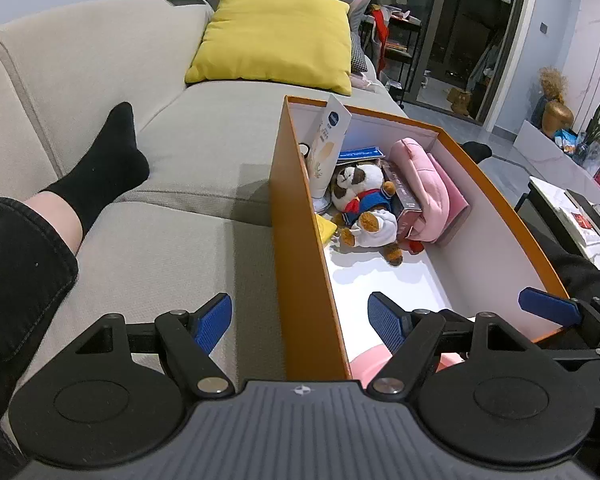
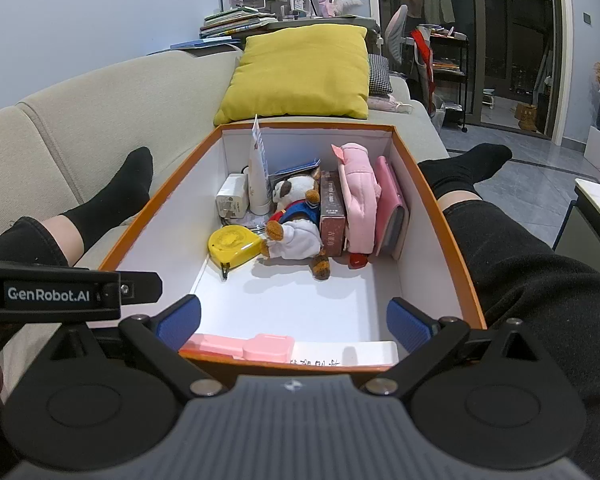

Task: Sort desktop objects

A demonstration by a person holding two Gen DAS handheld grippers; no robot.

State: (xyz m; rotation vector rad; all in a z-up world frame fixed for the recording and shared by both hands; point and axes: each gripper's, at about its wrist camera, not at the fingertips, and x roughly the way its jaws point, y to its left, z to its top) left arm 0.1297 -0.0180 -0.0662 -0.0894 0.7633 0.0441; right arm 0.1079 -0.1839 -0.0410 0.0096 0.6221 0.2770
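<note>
Orange box [image 2: 432, 216] with white interior, resting on a beige sofa [image 1: 148, 184] between a person's outstretched legs in black socks. Against the box's far wall, packed side by side: a white charger [image 2: 232, 201], an upright cream tube [image 2: 259, 176], a plush dog [image 2: 296, 220] in blue-and-white clothing lying on its side, a maroon carton [image 2: 332, 220], a pink padded pouch [image 2: 360, 204] and a pink case [image 2: 392, 212] at the box's right wall. A yellow tape measure [image 2: 233, 246] lies on the box floor just in front of the charger.

Left gripper [image 1: 300, 320]: jaws wide apart, straddling the box's left wall, one finger outside, one inside; nothing held. Right gripper [image 2: 294, 322]: jaws wide apart above the box's near end, empty.

The right wrist view alone shows the charger, the whole tape measure, and a pink flat container [image 2: 244, 346] beside a white card [image 2: 348, 354] at the box's near wall. In the left wrist view the box's left wall hides most of these; that view shows a low table [image 1: 572, 208] well to the right of the box.

A yellow cushion [image 2: 304, 72] sits on the sofa just beyond the box; stacked books [image 2: 236, 22] lie behind it.
</note>
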